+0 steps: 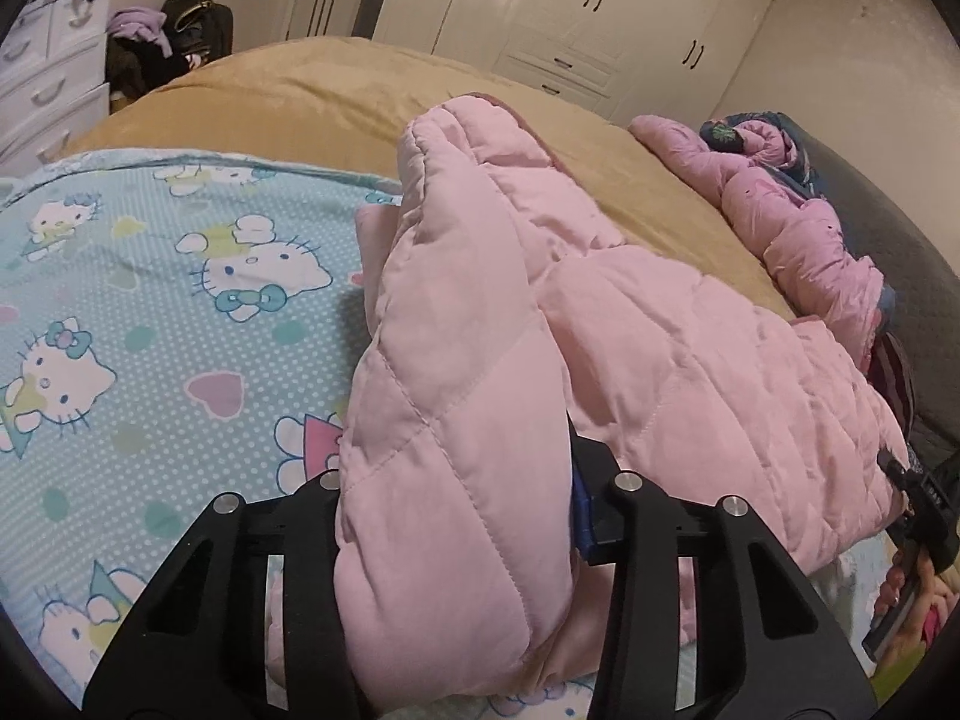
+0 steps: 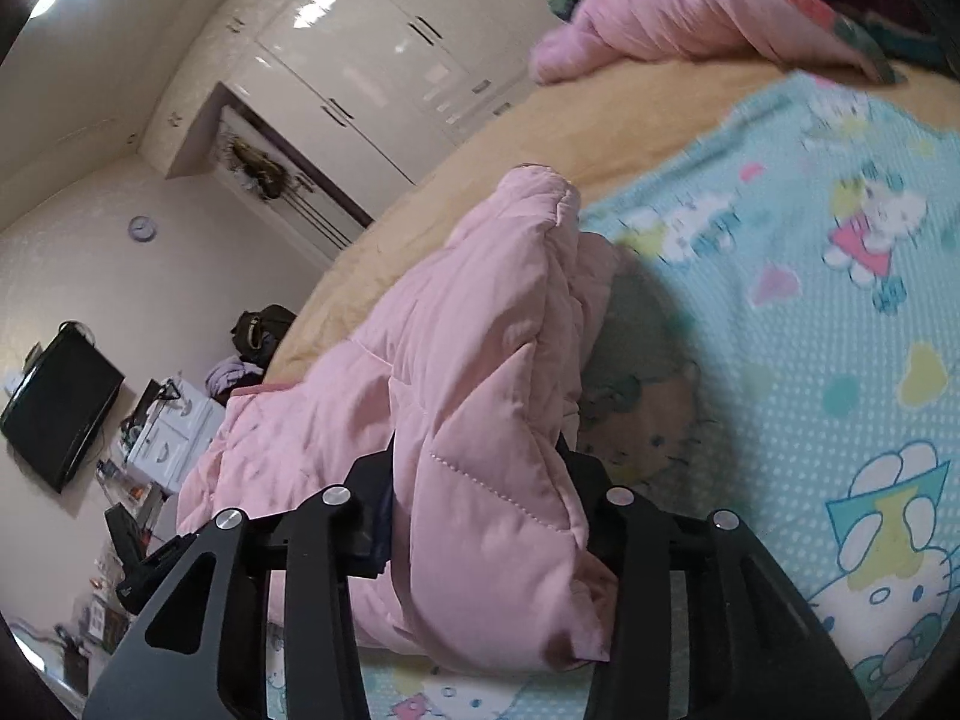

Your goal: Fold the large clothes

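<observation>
A large pink quilted jacket (image 1: 600, 312) lies on the bed, over a blue cartoon-cat sheet (image 1: 150, 312). My left gripper (image 1: 468, 480) is shut on a thick fold of the jacket, which bulges out between its black fingers (image 1: 630, 516). My right gripper (image 2: 480, 480) is shut on another padded fold of the same jacket (image 2: 456, 360) and holds it raised above the sheet (image 2: 810, 360). The right gripper also shows at the right edge of the left wrist view (image 1: 918, 516). The fingertips are hidden in the fabric.
A tan blanket (image 1: 336, 84) covers the far bed. A second pink garment (image 1: 798, 222) is crumpled at the bed's right side. White wardrobes (image 1: 570, 6) stand behind. A white dresser (image 1: 48, 60) and dark bags (image 1: 192, 30) are at the left.
</observation>
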`<state>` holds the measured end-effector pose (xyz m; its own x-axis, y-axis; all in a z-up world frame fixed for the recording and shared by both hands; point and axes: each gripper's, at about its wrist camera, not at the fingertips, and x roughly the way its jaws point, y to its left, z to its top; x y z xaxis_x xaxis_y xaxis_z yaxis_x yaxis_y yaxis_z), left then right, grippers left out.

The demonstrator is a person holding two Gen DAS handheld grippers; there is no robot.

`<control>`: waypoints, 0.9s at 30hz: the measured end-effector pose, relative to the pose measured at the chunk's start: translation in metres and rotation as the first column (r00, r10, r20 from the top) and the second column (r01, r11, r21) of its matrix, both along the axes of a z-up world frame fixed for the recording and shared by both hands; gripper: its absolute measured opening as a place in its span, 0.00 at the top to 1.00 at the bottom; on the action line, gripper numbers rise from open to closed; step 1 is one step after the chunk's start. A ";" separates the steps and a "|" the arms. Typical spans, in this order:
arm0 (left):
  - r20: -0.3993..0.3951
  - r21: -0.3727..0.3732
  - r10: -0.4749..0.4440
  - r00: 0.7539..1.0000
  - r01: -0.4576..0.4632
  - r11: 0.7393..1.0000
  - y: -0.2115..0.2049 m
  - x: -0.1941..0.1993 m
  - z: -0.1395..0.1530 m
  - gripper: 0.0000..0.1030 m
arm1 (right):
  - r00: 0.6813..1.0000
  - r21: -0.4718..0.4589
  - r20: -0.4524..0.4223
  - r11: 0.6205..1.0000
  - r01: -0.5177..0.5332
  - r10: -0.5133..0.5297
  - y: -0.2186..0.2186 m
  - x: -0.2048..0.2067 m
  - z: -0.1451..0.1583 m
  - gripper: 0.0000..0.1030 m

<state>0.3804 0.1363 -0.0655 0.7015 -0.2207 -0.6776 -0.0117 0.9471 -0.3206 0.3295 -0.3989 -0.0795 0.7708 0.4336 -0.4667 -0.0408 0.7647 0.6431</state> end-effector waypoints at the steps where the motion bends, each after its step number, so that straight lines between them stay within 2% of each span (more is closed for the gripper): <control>1: 0.009 -0.006 -0.001 1.000 0.001 1.000 0.001 -0.004 0.003 0.67 | 1.000 -0.006 0.011 1.000 -0.002 0.002 0.003 -0.003 0.004 0.63; 15: 0.039 -0.049 -0.008 0.999 0.010 0.999 0.013 -0.085 0.018 0.67 | 0.999 -0.058 0.050 0.998 -0.013 0.016 0.034 -0.078 0.034 0.63; 19: 0.039 -0.041 -0.010 0.999 0.011 0.999 0.016 -0.107 0.017 0.67 | 0.998 -0.056 0.053 0.998 -0.012 0.015 0.039 -0.104 0.032 0.63; 21: 0.032 -0.029 -0.008 0.999 0.009 1.000 0.018 -0.116 0.015 0.71 | 0.999 -0.035 0.045 0.999 -0.013 0.014 0.036 -0.115 0.029 0.63; 27: 0.021 -0.041 -0.002 1.000 0.003 0.999 0.024 -0.141 0.010 0.71 | 1.000 -0.021 0.022 1.000 -0.012 0.012 0.032 -0.134 0.027 0.63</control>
